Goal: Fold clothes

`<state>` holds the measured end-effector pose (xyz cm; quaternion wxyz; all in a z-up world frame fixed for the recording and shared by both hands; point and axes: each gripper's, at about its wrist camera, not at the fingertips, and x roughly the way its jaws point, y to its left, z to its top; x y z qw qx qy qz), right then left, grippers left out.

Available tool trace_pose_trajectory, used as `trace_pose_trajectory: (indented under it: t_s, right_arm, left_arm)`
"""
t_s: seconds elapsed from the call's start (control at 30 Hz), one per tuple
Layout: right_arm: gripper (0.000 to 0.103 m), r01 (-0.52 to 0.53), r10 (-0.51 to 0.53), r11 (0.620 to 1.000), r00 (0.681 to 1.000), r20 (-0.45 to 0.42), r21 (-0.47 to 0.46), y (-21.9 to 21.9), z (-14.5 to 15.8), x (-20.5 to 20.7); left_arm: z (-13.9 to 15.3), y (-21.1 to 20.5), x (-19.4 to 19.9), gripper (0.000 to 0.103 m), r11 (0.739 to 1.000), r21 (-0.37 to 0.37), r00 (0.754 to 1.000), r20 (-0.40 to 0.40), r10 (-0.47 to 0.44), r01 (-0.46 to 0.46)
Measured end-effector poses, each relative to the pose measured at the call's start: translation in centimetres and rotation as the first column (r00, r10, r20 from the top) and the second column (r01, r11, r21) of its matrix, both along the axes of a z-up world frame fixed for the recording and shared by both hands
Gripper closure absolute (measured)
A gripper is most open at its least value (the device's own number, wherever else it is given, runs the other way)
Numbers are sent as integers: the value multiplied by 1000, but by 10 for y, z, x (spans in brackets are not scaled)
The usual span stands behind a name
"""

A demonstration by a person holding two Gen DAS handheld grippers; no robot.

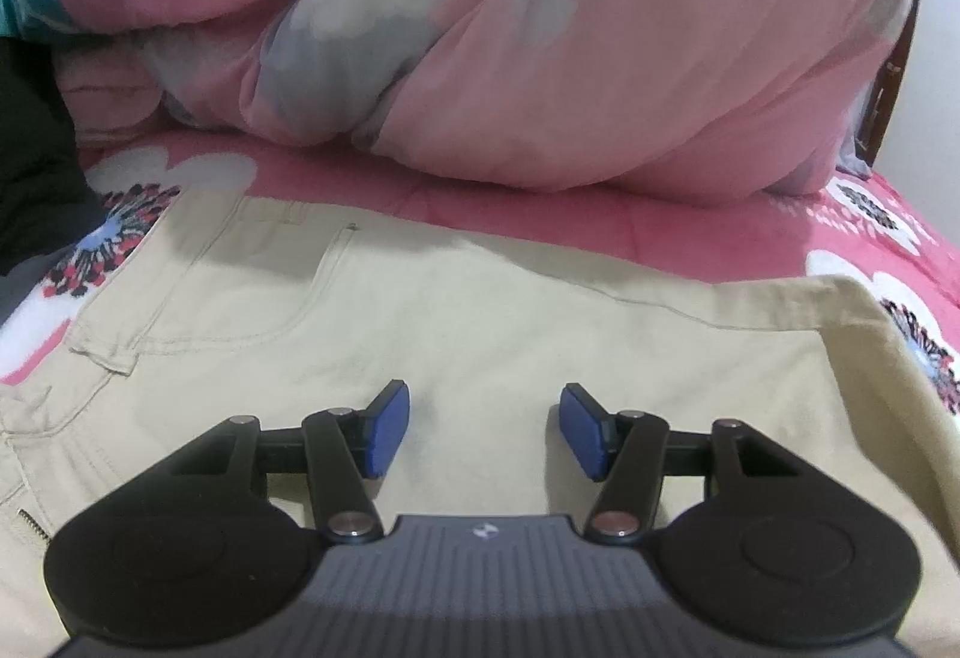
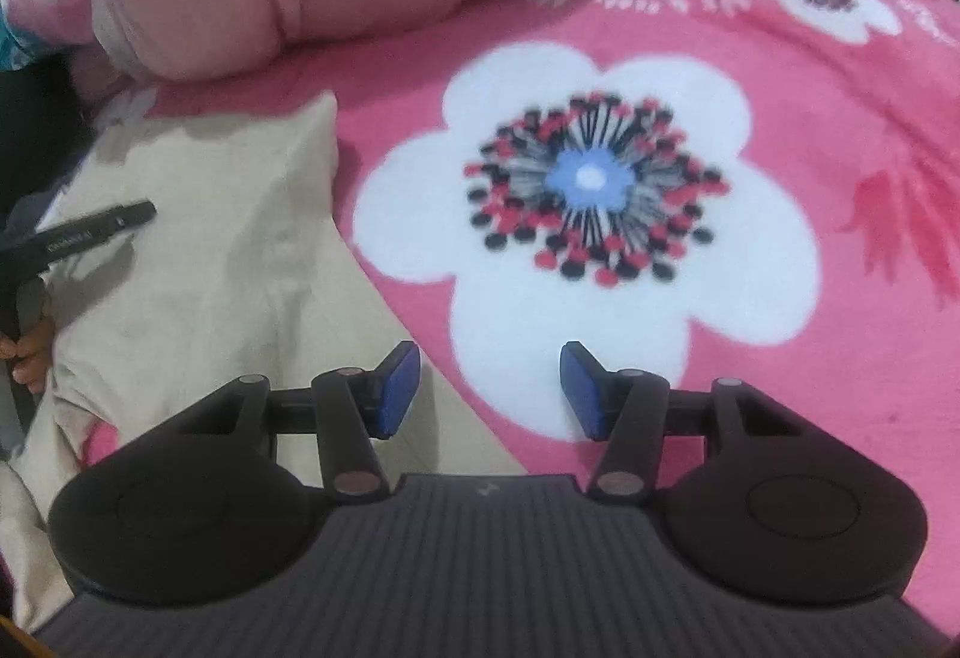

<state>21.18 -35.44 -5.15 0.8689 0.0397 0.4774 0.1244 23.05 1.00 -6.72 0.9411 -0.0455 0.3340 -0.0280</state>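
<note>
Beige trousers [image 1: 456, 322] lie flat on the pink flowered bed, with a pocket seam [image 1: 312, 292] at the left and a zipper at the lower left edge. My left gripper [image 1: 485, 430] hovers over their middle, blue pads apart, nothing between them. In the right wrist view the trousers [image 2: 228, 250] fill the left side and end in a folded corner. My right gripper [image 2: 489, 391] stands open over the trousers' right edge and the white flower, holding nothing. The other gripper's finger [image 2: 96, 229] shows at the far left, with a hand [image 2: 27, 358] below it.
A bulky pink and grey quilt [image 1: 540, 27] is heaped along the back of the bed. The pink flowered bedcover [image 2: 780, 129] spreads out to the right. Dark cloth [image 1: 36, 166] lies at the left. A wooden bedpost [image 1: 888, 75] and wall stand at the far right.
</note>
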Motion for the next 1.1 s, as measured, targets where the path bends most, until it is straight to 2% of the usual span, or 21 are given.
trace_pose_trajectory:
  t_s: [0.1, 0.17, 0.27, 0.3, 0.4, 0.5, 0.63, 0.73, 0.93, 1.1]
  right_arm:
    - [55, -23, 23, 998, 1000, 7, -54, 9, -2, -7]
    - [75, -33, 32, 997, 999, -11, -71, 14, 0, -13]
    - [99, -69, 68, 987, 998, -10, -148, 28, 3, -24]
    - [101, -80, 80, 981, 997, -5, -178, 34, 4, -27]
    - [103, -58, 67, 964, 997, 29, -258, 42, 12, -30]
    - [103, 7, 34, 928, 994, 103, -372, 41, 31, -28]
    - [103, 119, -19, 841, 981, 191, -528, 26, 57, -11]
    - [103, 177, -65, 818, 974, 217, -548, 7, 69, 7]
    - [103, 189, -84, 797, 975, 204, -574, -5, 35, 38]
    - [100, 211, -157, 836, 976, 148, -506, -20, -8, 54]
  left_arm:
    - [-2, 3, -1, 45, 1000, -23, 1000, 13, -2, 2]
    - [-3, 7, 0, 45, 999, -46, 1000, 15, 1, 0]
    - [-3, 9, 1, 45, 998, -56, 1000, 22, 2, 0]
    - [-3, 8, 1, 45, 998, -55, 1000, 23, 1, 0]
    - [-4, 10, 0, 45, 998, -60, 1000, 29, 2, 0]
    - [-5, 10, 1, 45, 998, -63, 999, 33, 3, -1]
    - [-6, 12, 0, 46, 997, -71, 999, 34, 8, -6]
    - [-6, 12, -1, 46, 997, -74, 999, 36, 14, -12]
    - [-4, 14, -1, 46, 997, -79, 999, 36, 18, -15]
    - [-4, 13, -1, 46, 997, -70, 999, 39, 16, -14]
